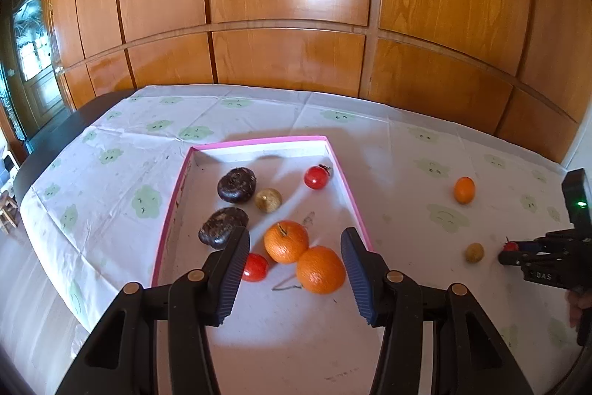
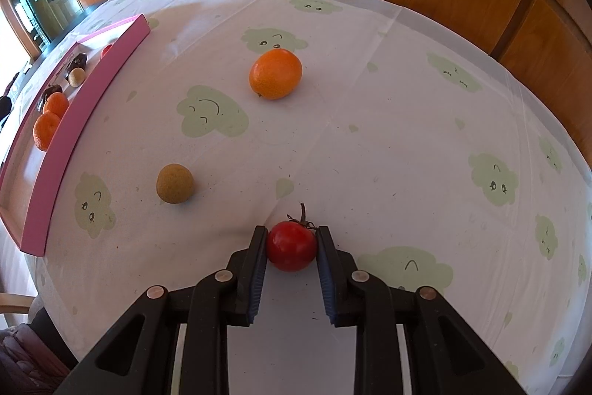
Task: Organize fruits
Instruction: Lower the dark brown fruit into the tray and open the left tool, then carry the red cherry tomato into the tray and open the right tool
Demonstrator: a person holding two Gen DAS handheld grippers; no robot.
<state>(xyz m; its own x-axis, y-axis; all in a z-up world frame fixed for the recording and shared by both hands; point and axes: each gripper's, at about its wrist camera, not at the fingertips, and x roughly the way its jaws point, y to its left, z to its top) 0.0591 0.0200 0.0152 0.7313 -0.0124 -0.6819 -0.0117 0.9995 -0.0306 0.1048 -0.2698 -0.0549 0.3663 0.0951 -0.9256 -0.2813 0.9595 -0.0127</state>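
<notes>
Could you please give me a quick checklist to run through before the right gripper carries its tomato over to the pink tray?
1. Right gripper closed on the red tomato: ok, both pads touch its sides.
2. Tomato lifted off the tablecloth: cannot tell.
3. Path toward the pink tray: not ok, the tan round fruit lies between, so go over or around it.
4. Free floor space in the tray: ok, bare area near its front.
5. Left gripper out of the way: not ok, it hovers open over the tray's oranges.
6. Loose orange off the route: ok, farther back.
</notes>
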